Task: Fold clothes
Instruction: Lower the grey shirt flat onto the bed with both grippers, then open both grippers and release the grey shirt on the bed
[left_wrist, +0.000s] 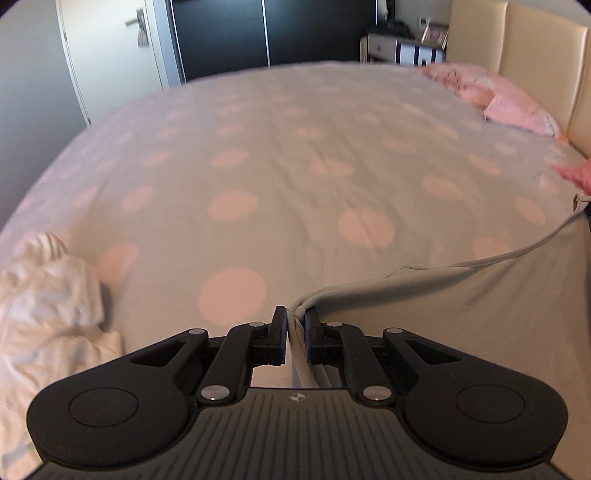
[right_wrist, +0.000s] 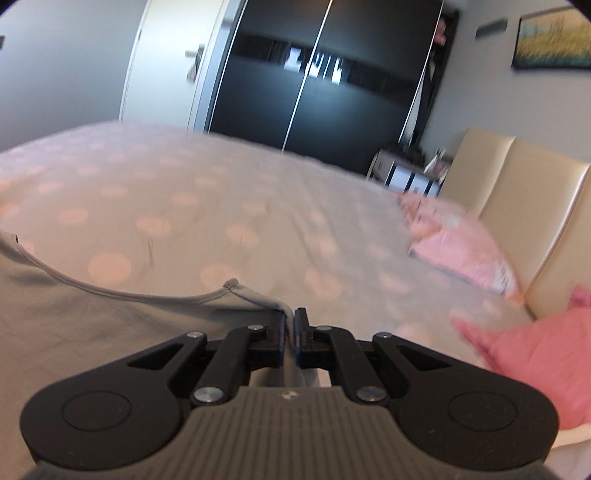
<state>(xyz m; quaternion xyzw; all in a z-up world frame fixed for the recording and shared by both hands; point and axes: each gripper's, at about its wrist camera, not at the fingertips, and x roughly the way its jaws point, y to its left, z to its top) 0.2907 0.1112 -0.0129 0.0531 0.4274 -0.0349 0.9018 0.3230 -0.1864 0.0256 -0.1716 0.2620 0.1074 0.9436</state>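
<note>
The left gripper (left_wrist: 295, 325) had its black fingers (left_wrist: 277, 332) pinched almost shut on one top corner of a soft grey cotton top (left_wrist: 461, 332). The right gripper (right_wrist: 290, 328) had its fingers (right_wrist: 306, 334) squeezed on the other corner of the same top. The grey top hung stretched between them, its curved neck edge sagging, just above the bed with the pale sheet and big pink dots (left_wrist: 295, 166). A crumpled white cloth (left_wrist: 48, 317) lay on the bed to the left. Pink pillows (right_wrist: 465, 251) sat by the cream headboard (right_wrist: 517, 206).
</note>
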